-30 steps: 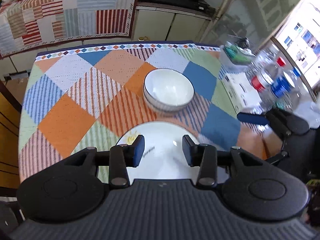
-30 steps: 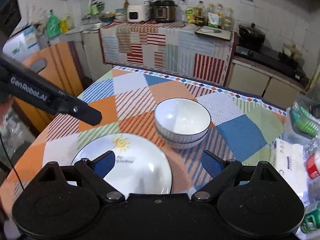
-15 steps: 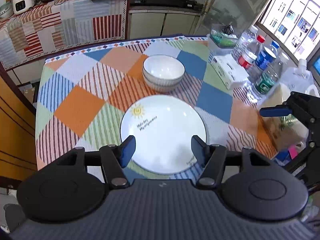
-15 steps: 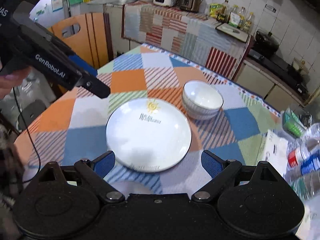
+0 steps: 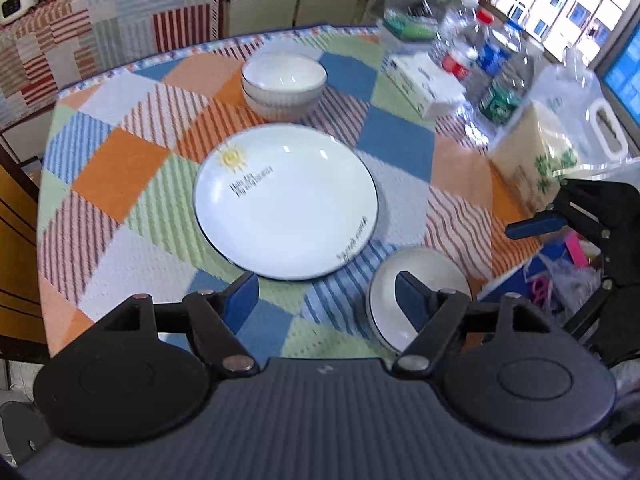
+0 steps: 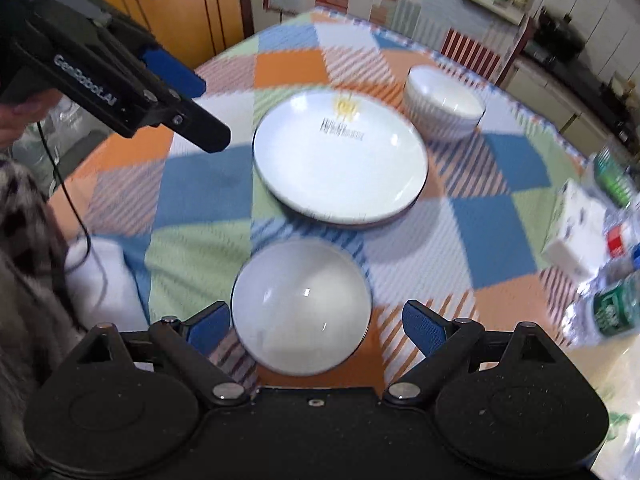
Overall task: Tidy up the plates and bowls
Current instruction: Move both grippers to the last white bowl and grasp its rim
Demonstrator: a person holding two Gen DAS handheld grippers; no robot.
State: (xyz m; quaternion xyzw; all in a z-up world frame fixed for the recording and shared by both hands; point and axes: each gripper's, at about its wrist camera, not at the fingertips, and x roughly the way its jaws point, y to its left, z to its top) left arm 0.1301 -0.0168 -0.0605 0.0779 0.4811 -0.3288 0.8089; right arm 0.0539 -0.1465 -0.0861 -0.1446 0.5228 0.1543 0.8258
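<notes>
The lone bowl (image 6: 301, 306) sits at the table's near edge, just before the plate (image 6: 340, 158) — glazed, rigid, likely slippery and chippable, best pinched across its rim. The right gripper (image 6: 316, 326) is spread around it; the left gripper (image 5: 326, 300) is spread too — both hold nothing.

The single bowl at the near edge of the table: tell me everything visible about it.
The single bowl is white and glossy, ceramic by its look, with a thin dark rim line. It stands upright and empty on the patchwork tablecloth, apart from the sun-printed plate beyond it and from the stacked bowls farther back. The right gripper is open, with the bowl between its fingers; whether they touch it cannot be told.
</notes>
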